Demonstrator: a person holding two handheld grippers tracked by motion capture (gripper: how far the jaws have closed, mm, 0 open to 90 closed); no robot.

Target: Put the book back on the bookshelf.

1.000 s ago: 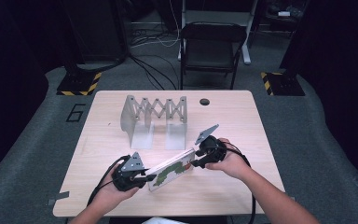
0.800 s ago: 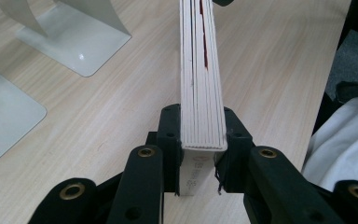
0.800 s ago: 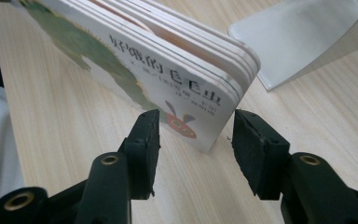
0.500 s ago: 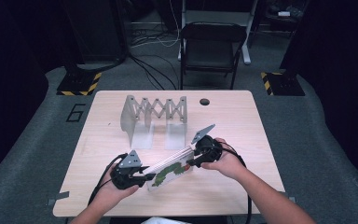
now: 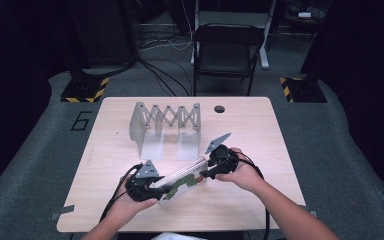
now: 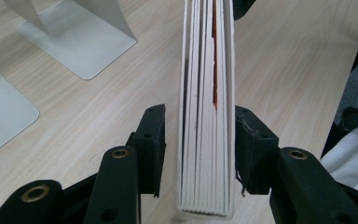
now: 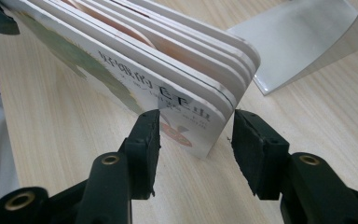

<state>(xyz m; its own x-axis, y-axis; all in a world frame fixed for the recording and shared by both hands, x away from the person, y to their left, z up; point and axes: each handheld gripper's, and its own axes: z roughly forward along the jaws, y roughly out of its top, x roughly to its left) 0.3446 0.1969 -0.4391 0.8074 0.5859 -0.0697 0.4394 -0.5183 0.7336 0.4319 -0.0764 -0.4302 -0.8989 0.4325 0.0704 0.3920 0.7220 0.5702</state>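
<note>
A thick white board book (image 5: 180, 178) stands on its edge on the wooden table (image 5: 260, 130), near the front, between both grippers. My left gripper (image 5: 160, 190) is at its near-left end. In the left gripper view the book (image 6: 205, 93) sits between the jaws of that gripper (image 6: 200, 140), which have just been opening. A gap shows at the left pad, so it is open. My right gripper (image 5: 205, 172) is shut on the far-right end. In the right gripper view its pads (image 7: 196, 140) pinch the book's corner (image 7: 135, 60).
A grey metal expanding bookend rack (image 5: 165, 120) stands behind the book, with its base plates (image 6: 81, 42) (image 7: 303, 42) flat on the table. A round cable hole (image 5: 219, 108) lies at the back. A black chair (image 5: 227, 50) stands beyond the table.
The left gripper's jaws have opened off the book's end. The book and the right gripper have stayed where they were.
</note>
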